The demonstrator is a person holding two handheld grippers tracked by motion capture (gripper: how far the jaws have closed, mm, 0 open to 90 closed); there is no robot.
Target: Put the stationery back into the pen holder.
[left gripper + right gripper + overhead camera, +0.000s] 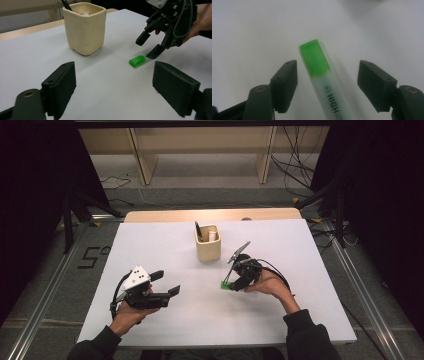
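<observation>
Left gripper (167,283): near table (150,320) edge, held level in the left hand (127,315), jaws wide apart, nothing between them. Right gripper (150,46): tilted down over the highlighter (315,62), jaws apart and straddling it, pads clear of the barrel on both sides. Highlighter: green cap, pale barrel, lying flat on the white table right of centre, just below the cup (207,247). Cup: cream, square, upright at mid-table, black pen (198,231) standing inside.
</observation>
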